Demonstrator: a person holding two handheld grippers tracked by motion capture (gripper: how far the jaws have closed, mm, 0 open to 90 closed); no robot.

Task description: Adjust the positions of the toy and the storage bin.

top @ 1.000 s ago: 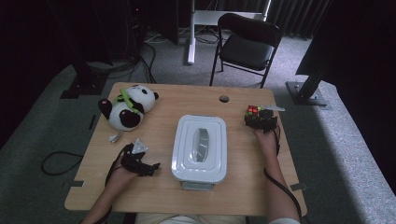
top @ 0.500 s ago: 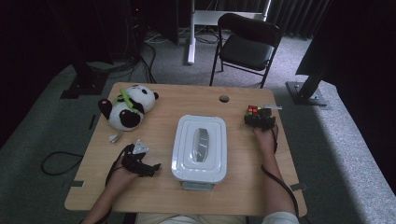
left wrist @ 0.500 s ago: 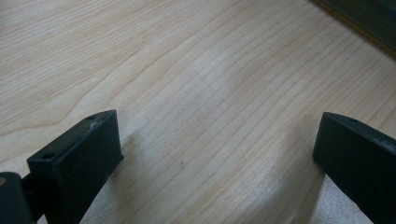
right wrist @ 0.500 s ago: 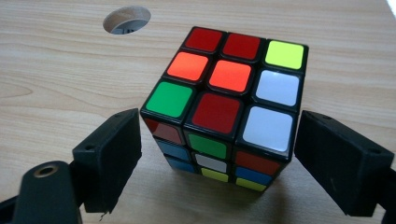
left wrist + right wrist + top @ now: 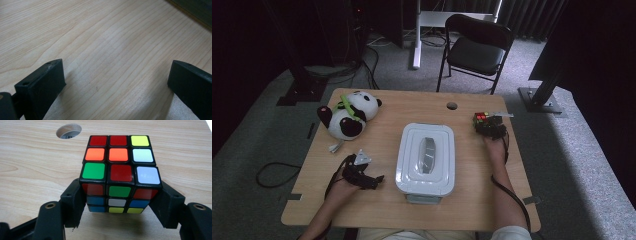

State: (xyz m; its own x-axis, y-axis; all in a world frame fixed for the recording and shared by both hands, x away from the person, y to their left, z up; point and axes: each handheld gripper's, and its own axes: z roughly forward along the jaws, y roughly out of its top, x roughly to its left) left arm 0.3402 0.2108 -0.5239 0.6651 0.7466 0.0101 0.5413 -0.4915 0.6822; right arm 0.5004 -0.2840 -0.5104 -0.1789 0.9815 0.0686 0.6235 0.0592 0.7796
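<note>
A scrambled Rubik's cube (image 5: pixel 120 170) stands on the wooden table (image 5: pixel 377 127) near its far right edge (image 5: pixel 482 118). My right gripper (image 5: pixel 120 195) has just been closing around the cube. Its two black jaws now press on the cube's left and right sides, low down. In the high view this gripper (image 5: pixel 490 128) sits right behind the cube, with the hand trailing toward the near edge. My left gripper (image 5: pixel 374 181) rests at the near left, jaws wide apart over bare wood (image 5: pixel 117 72), nothing between them.
A white lidded box (image 5: pixel 426 159) takes up the middle of the table. A stuffed panda (image 5: pixel 347 117) lies at the far left. A round cable hole (image 5: pixel 69 131) is just beyond the cube. A black folding chair (image 5: pixel 474 50) stands behind the table.
The right hand has shifted only slightly at the cube. The left hand, the box and the panda have kept still.
</note>
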